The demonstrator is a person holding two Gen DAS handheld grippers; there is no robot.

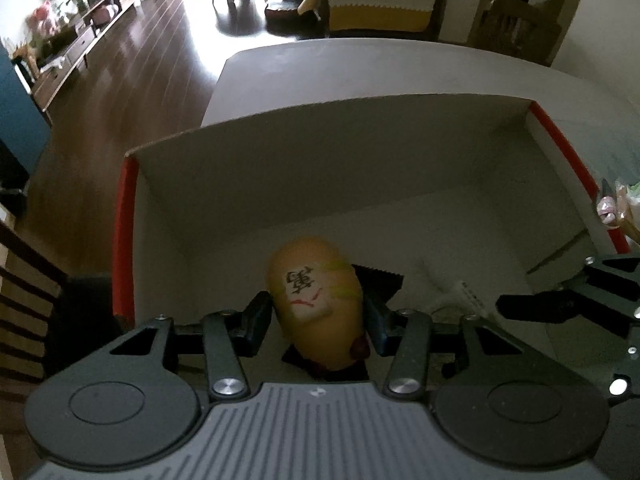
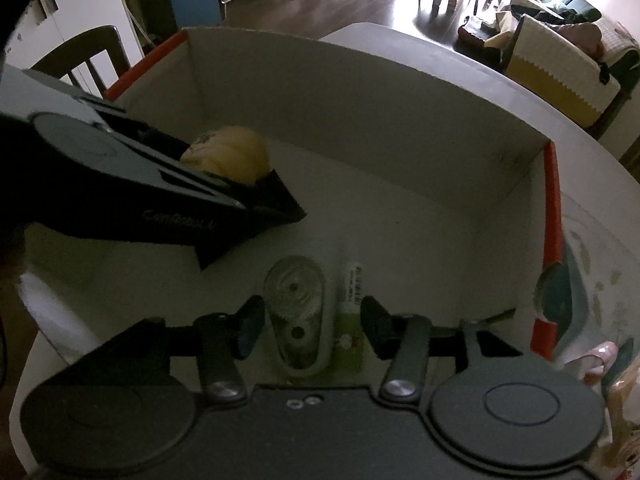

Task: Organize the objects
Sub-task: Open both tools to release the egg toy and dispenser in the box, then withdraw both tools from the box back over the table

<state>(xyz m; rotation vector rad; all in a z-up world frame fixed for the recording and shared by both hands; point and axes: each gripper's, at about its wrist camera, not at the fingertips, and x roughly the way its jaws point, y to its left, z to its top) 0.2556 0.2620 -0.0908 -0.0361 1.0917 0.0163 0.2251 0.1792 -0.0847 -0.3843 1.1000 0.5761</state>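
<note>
**Left gripper pinching egg-shaped toy over box; right gripper spread above correction tape**

We find the left gripper (image 1: 318, 312) pressed onto a yellow egg-shaped toy (image 1: 316, 304), one finger pad on each flank. The toy bears a pale tile-like patch with a black character and a red mark. In the right wrist view the same toy (image 2: 228, 160) sits at 10 o'clock, clamped at the tip of the left gripper (image 2: 264, 184), inside the cardboard box (image 2: 360, 92) and above its pale floor; we cannot tell whether it touches the floor.

The box (image 1: 360, 152) is open-topped, grey-white inside, red on its outer side walls, and rests on a pale table (image 1: 400, 72).

We find the right gripper (image 2: 312, 320) spread, its fingers apart and holding nothing. Between them, on the box floor, lies a translucent correction-tape dispenser (image 2: 298, 316) with visible gears. Just beside it at 3 o'clock lies a small green-and-white packet (image 2: 352, 308); its print is unreadable.

In the left wrist view the right gripper (image 1: 560, 304) enters at 3 o'clock.

A wooden chair (image 2: 92, 56) stands beyond the box at 10 o'clock.
</note>
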